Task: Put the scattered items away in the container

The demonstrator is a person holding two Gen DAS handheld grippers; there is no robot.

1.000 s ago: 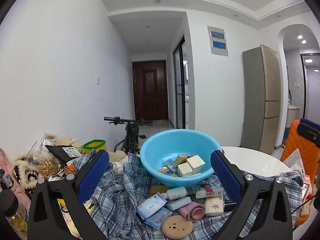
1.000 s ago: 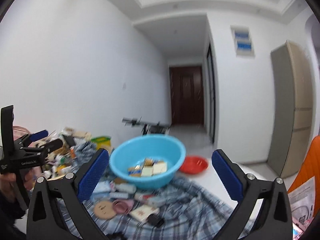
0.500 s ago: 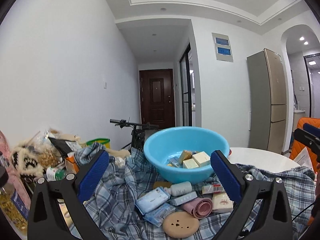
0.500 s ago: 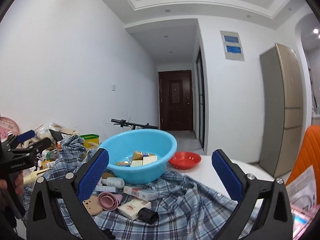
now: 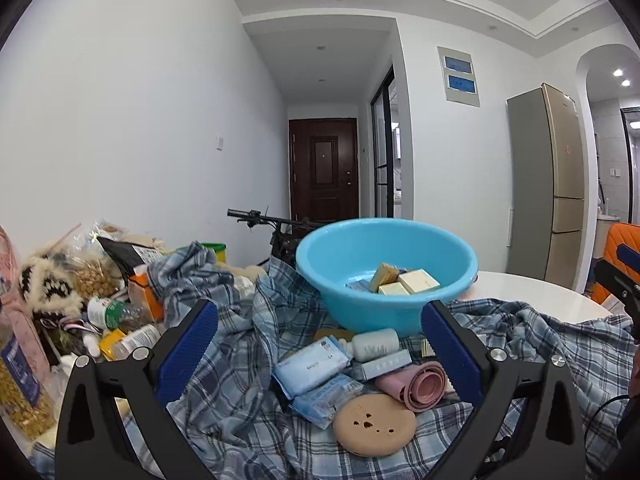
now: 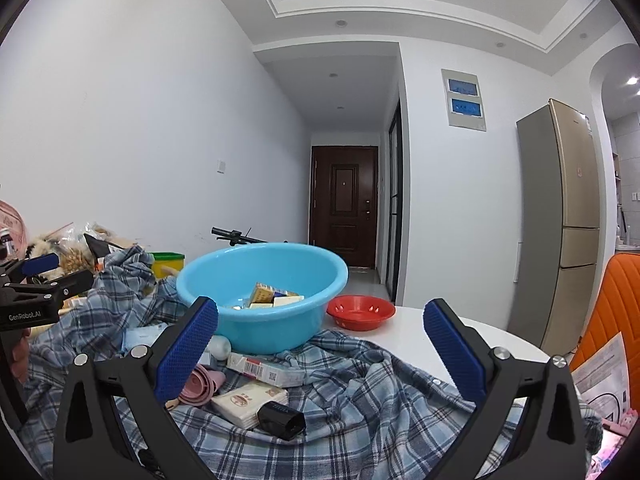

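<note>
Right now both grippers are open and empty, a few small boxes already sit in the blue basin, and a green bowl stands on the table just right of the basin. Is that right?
One detail is wrong: the bowl is red, not green, as the right wrist view shows. The rest holds: the left gripper and right gripper are open and empty, small boxes lie in the basin, and the bowl stands on the table right of it.

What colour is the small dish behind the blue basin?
Red. The small dish shows best in the right wrist view, on the white table beside the basin.
</note>
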